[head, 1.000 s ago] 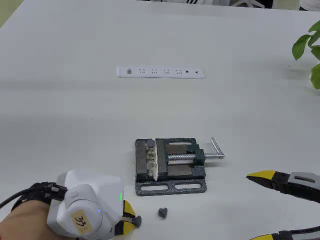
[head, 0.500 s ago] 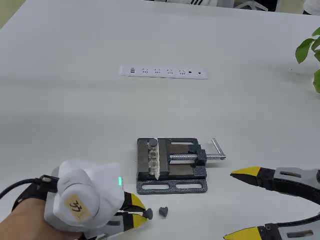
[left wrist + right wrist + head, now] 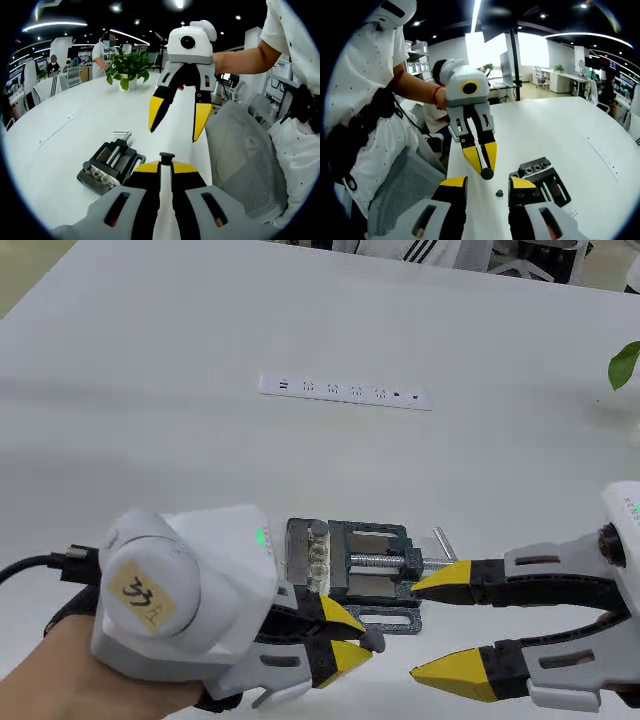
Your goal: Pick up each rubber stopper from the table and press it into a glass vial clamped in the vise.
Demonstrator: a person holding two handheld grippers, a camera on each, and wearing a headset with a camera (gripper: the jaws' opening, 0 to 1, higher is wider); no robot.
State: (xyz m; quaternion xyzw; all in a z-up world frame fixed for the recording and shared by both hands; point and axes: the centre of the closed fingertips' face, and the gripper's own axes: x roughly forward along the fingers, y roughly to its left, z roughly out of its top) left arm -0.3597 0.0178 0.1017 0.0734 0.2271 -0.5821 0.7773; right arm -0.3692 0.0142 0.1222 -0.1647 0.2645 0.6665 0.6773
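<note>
Right gripper view: left claw [image 3: 485, 168] grips one stopper [image 3: 487, 174]; second stopper [image 3: 499, 192] on table [image 3: 560, 130].

Our right gripper [image 3: 414, 630] hangs with jaws spread wide right in front of the left gripper [image 3: 362, 638] and its pinched stopper [image 3: 373, 642], so that blocks us. The vise [image 3: 372, 585] sits low, ahead-left of the left gripper. Past it we've got free desk [image 3: 150, 440] up to the power strip [image 3: 345, 392].

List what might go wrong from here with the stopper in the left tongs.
1. The stopper sits only at the very tips of the left tongs, so it may slip or pop out when pressed.
2. The open right tongs hang close in front of it, and the two could knock.
3. The vials stand packed together in the vise, so an off-centre push may miss the mouth.
</note>
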